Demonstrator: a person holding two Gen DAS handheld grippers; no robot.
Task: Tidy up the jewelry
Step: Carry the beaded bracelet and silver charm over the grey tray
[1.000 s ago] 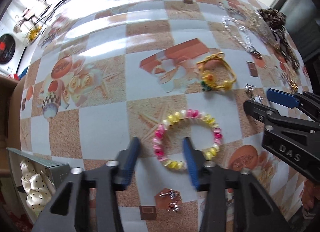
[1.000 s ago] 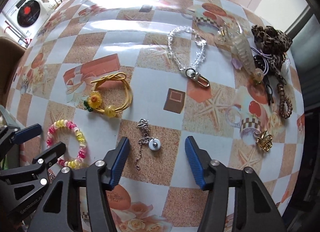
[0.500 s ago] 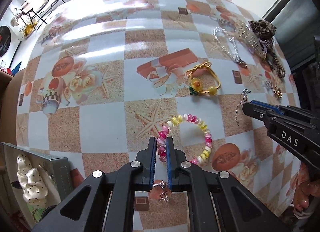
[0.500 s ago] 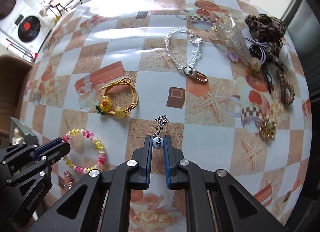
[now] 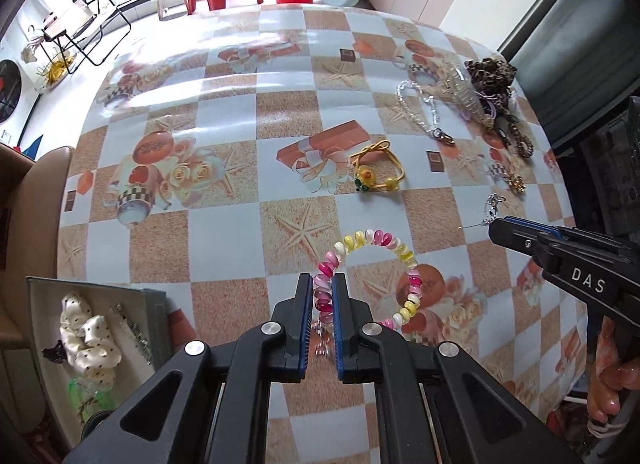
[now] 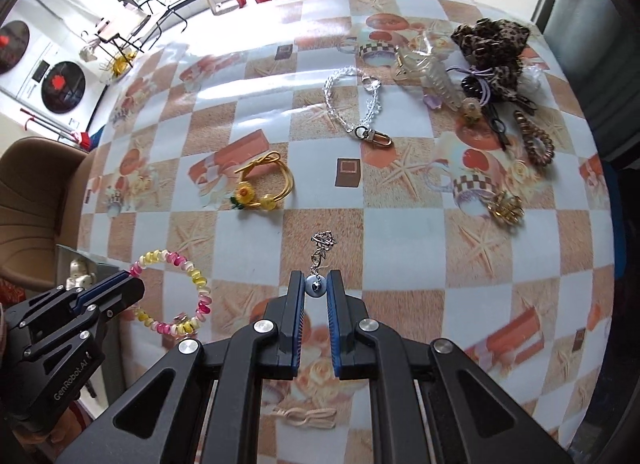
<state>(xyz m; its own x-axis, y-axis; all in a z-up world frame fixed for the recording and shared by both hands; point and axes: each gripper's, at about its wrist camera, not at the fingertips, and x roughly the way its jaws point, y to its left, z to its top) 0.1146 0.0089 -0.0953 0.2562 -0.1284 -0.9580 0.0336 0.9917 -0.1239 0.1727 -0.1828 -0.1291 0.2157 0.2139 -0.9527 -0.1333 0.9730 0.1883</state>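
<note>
Jewelry is spread all over the checkered tablecloth, mostly bunched toward 1–2 o'clock in both views. Left gripper is clamped on the pink-and-yellow bead bracelet, pinching its pink stretch right between the blue pads, with the rest of the loop arcing off toward 1 o'clock. Right gripper is squeezed onto the little blue-eye charm, and its silver chain trails out toward 12 o'clock.

Lying loose on the table: a yellow cord bracelet with a sunflower at about 11 o'clock from the right gripper, a clear crystal chain with a clasp past that at 12, and a gold brooch out at 2. Leopard scrunchie and a clear hair claw sit in the pile at the far edge.

Down at 8 o'clock in the left view there's an open grey box with a polka-dot satin scrunchie already in it.
</note>
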